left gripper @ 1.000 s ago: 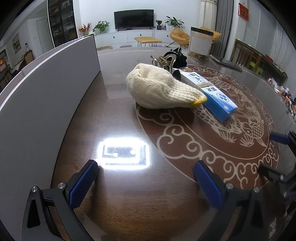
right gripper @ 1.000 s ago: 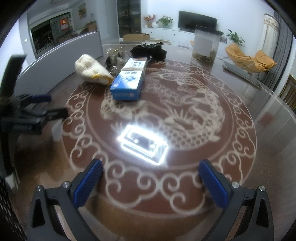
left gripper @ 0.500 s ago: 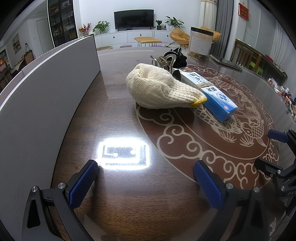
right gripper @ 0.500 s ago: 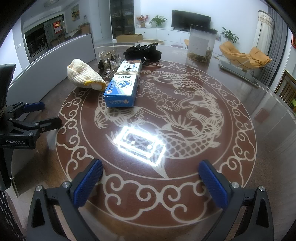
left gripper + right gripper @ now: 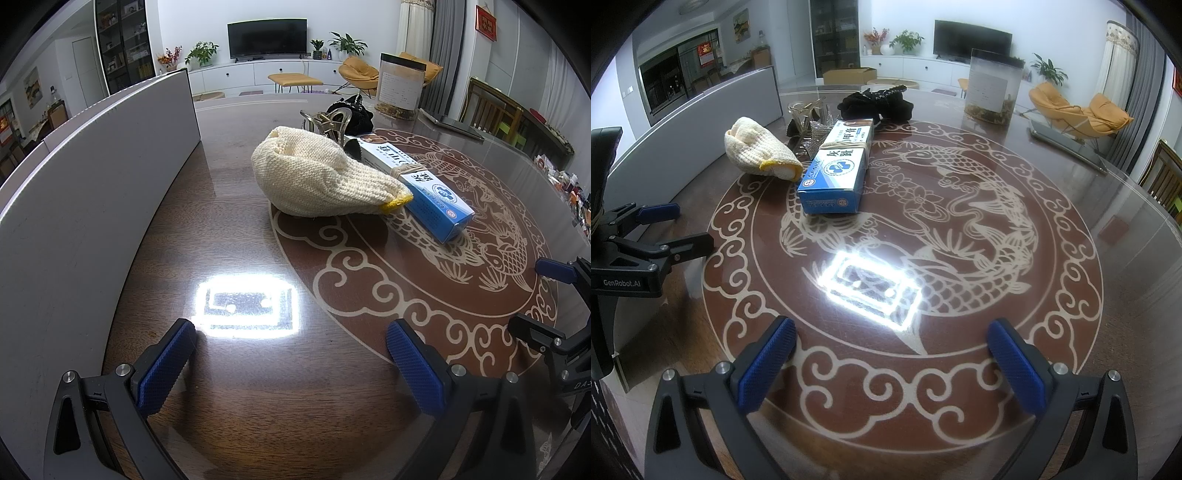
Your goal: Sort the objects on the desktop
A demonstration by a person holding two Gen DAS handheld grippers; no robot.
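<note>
Two spread grippers, nothing held

Both the left gripper [image 5: 290, 343] and right gripper [image 5: 890, 343] hover with fingers wide apart over the table [image 5: 1071, 295]. At 11 o'clock in the right view, a cream glove [image 5: 757, 151] touches a blue-white box [image 5: 836, 173]. A clear jar [image 5: 993, 88] at 1 o'clock holds brownish bits.

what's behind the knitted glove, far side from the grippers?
Behind the knitted glove: metallic high-heeled shoes, then a black fabric bundle. The blue-and-white box lies beside it. The glove hides the shoes' lower parts in the left wrist view; anything under it is covered.

Cream glove [image 5: 325, 181], blue/wht box [image 5: 424, 184]
</note>
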